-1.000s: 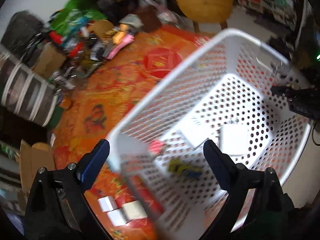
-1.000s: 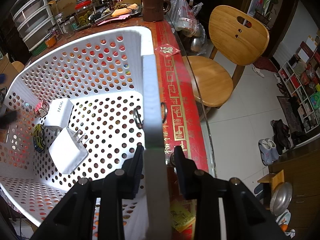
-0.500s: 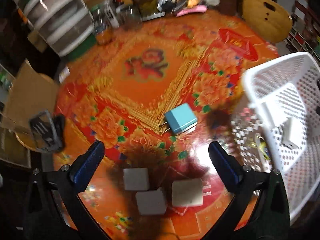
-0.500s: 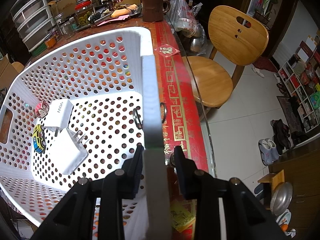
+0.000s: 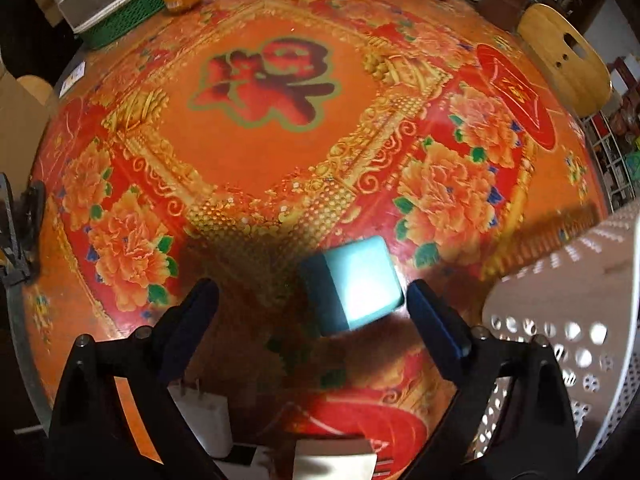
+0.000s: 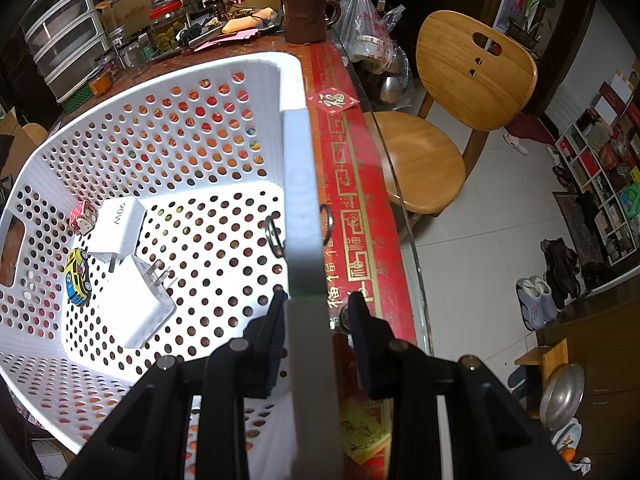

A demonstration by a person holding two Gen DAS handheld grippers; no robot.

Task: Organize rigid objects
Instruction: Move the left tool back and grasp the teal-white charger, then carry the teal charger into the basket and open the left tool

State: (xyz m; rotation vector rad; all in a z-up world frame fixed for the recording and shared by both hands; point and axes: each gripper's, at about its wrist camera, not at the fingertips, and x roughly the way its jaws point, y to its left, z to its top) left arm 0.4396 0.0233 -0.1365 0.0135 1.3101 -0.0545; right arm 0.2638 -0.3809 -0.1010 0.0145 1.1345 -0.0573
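Observation:
A teal block-shaped charger [image 5: 356,284] lies on the red and orange tablecloth [image 5: 260,152]. My left gripper [image 5: 310,296] points down over it; the jaws are closing, with the charger between them close to the right finger, and neither pad presses on it. My right gripper [image 6: 318,300] is shut on the rim of the white perforated basket [image 6: 298,184]. Inside the basket lie two white chargers [image 6: 136,304] [image 6: 120,224], a yellow toy car [image 6: 78,276] and a small pink item [image 6: 82,218].
The basket's wall [image 5: 580,288] stands just right of the left gripper. Two white chargers [image 5: 204,416] [image 5: 334,460] lie near the table's front edge. Jars, drawers and clutter [image 6: 132,32] line the far side. A wooden chair [image 6: 452,120] stands off the table.
My left gripper swung from above the basket out over the table and came down around the teal charger. The right gripper and the basket stayed still.

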